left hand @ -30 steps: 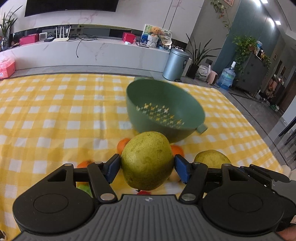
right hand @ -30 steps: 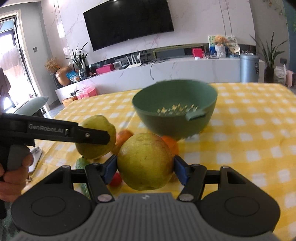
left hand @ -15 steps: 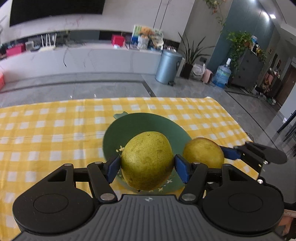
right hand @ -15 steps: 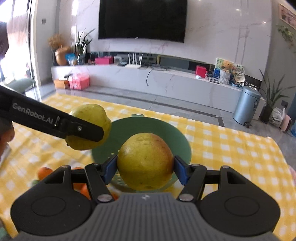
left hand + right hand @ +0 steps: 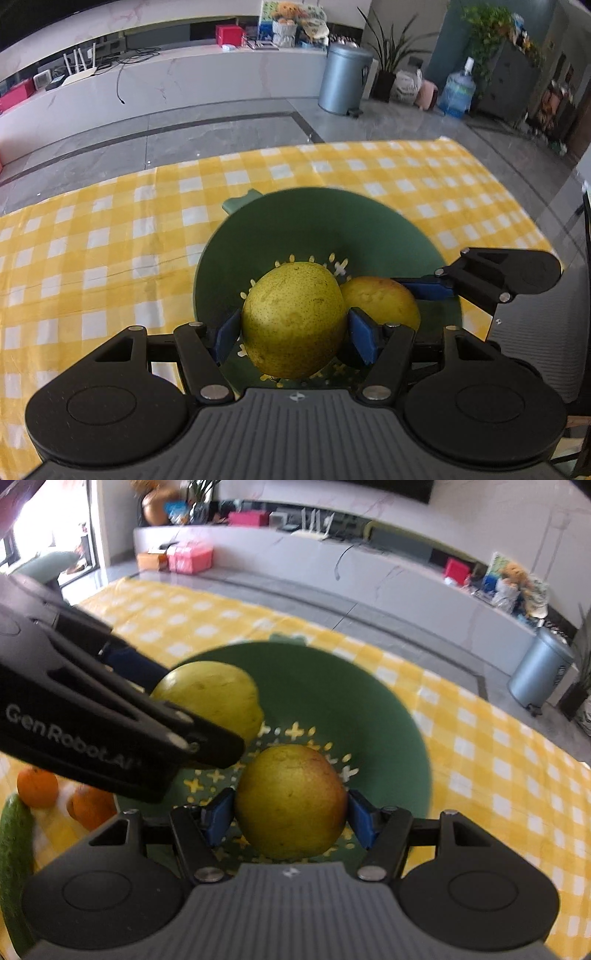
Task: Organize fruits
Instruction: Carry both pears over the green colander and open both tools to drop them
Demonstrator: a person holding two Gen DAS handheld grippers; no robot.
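A green perforated bowl (image 5: 258, 229) stands on the yellow checked cloth. My left gripper (image 5: 293, 334) is shut on a speckled green-yellow pear (image 5: 293, 321) and holds it over the bowl's inside. The right wrist view shows my right gripper (image 5: 291, 814) shut on a yellow pear with a red blush (image 5: 291, 801), also over the bowl (image 5: 351, 709). The two pears hang side by side, almost touching. The blushed pear (image 5: 380, 299) shows to the right of the left one, and the left pear (image 5: 210, 698) sits at upper left in the right wrist view.
Two oranges (image 5: 37, 786) (image 5: 92, 806) and a green cucumber (image 5: 14, 849) lie on the cloth left of the bowl. The table's far edge (image 5: 295, 155) is just past the bowl, with grey floor and a metal bin (image 5: 343, 85) beyond.
Both grippers have carried their pears forward from above the fruit pile to over the bowl and tilted down toward its inside. Both grips are unchanged.
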